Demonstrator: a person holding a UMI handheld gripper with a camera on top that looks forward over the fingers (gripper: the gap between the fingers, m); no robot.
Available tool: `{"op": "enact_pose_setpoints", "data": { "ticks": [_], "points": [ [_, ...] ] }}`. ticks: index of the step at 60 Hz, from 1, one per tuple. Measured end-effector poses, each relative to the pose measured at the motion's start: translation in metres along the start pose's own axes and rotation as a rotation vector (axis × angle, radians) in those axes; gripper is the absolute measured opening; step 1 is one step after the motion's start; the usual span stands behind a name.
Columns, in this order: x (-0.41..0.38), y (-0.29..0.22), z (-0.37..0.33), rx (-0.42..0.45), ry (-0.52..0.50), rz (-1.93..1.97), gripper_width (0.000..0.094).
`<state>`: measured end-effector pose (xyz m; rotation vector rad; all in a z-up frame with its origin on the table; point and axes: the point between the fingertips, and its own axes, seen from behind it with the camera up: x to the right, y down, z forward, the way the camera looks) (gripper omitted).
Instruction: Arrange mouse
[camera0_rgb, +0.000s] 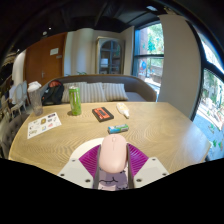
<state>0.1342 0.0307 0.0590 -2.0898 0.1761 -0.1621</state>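
A pale pink computer mouse (113, 154) sits between my two fingers, its nose pointing away over the wooden table (160, 128). My gripper (113, 162) is shut on the mouse: the magenta pads (89, 160) press on both its sides. The mouse is held just above or at the table's near edge; I cannot tell whether it touches the surface.
On the table beyond the fingers lie a small green-blue object (118, 129), a dark flat box (102, 114), a white object (123, 109), a green bottle (74, 99), a pale cup (35, 97) and a printed sheet (44, 124). A sofa (100, 90) stands behind.
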Motion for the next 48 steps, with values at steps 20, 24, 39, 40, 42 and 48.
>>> {"op": "enact_pose_setpoints", "data": {
  "ticks": [20, 24, 39, 40, 42, 48],
  "points": [
    [-0.003, 0.057, 0.029, -0.139, -0.073, -0.064, 0.0753],
    [-0.010, 0.050, 0.018, -0.100, -0.110, -0.076, 0.0832],
    [-0.006, 0.057, -0.076, 0.010, -0.215, -0.098, 0.0853],
    [-0.004, 0.059, -0.082, 0.013, -0.220, -0.092, 0.0853],
    [-0.002, 0.064, -0.095, 0.016, -0.232, -0.083, 0.0853],
    [0.012, 0.080, -0.123, 0.027, -0.247, -0.105, 0.0852]
  ]
}}
